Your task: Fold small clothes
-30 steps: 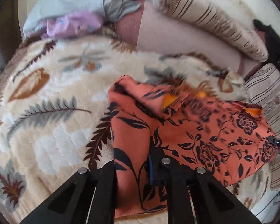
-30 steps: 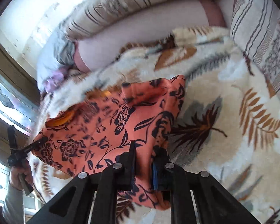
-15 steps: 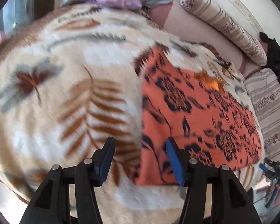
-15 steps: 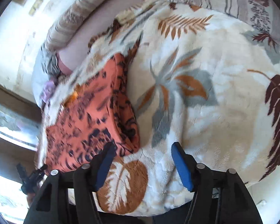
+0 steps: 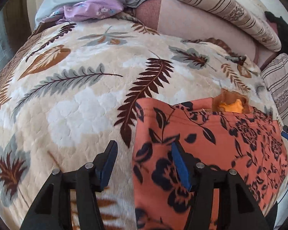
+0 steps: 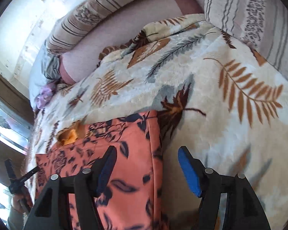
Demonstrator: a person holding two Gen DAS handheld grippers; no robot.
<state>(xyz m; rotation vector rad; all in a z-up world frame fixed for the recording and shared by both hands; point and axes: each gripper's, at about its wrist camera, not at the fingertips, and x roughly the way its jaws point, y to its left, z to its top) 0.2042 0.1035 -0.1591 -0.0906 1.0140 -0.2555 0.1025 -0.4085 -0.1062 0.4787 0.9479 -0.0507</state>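
Both grippers let go since a second ago: left gripper (image 5: 144,159) and right gripper (image 6: 146,164) were pinched on the orange floral garment (image 5: 211,149), now both stand about half open and hold nothing. Garment lies flat, folded over, on the leaf-print blanket (image 5: 76,99). Each gripper straddles one side edge, likely lining up to grab for the next fold

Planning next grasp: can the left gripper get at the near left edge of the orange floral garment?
Probably yes: left gripper is open, straddling the orange floral garment edge; nothing blocks it.
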